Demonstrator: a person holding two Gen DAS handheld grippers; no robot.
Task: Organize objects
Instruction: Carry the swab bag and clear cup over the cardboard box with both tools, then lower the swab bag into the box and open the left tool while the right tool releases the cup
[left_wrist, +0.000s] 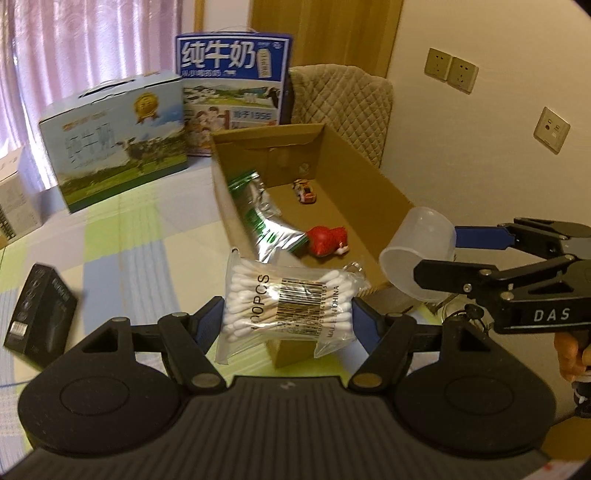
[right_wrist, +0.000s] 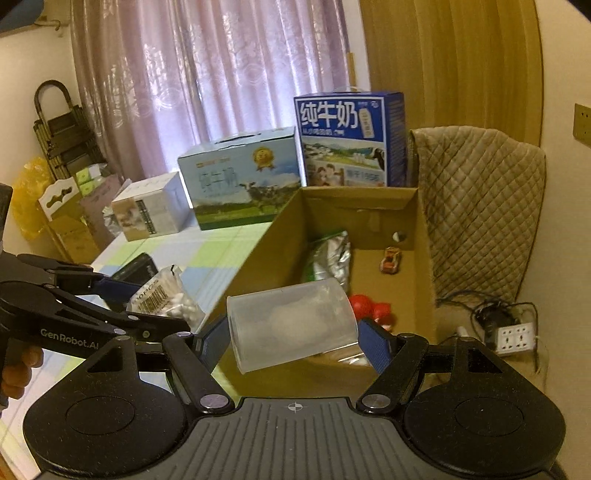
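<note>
My left gripper (left_wrist: 288, 314) is shut on a clear bag of cotton swabs (left_wrist: 288, 302), held just before the near left corner of an open cardboard box (left_wrist: 369, 173). My right gripper (right_wrist: 293, 336) is shut on a frosted plastic cup (right_wrist: 291, 325), tilted on its side over the box's near edge. Inside the box (right_wrist: 421, 266) lie a silver-green foil pouch (left_wrist: 266, 218), a red toy (left_wrist: 327, 240) and a small toy car (left_wrist: 304, 190). The left wrist view also shows the cup (left_wrist: 417, 254) in the right gripper (left_wrist: 443, 254); the right wrist view shows the swabs (right_wrist: 166, 291).
A black small box (left_wrist: 40, 314) lies on the checked tablecloth (left_wrist: 147, 229) at left. Two milk cartons (left_wrist: 114, 140) (left_wrist: 236, 92) stand behind the cardboard box. A quilted chair (right_wrist: 480, 206) and a power strip (right_wrist: 515, 336) are to the right.
</note>
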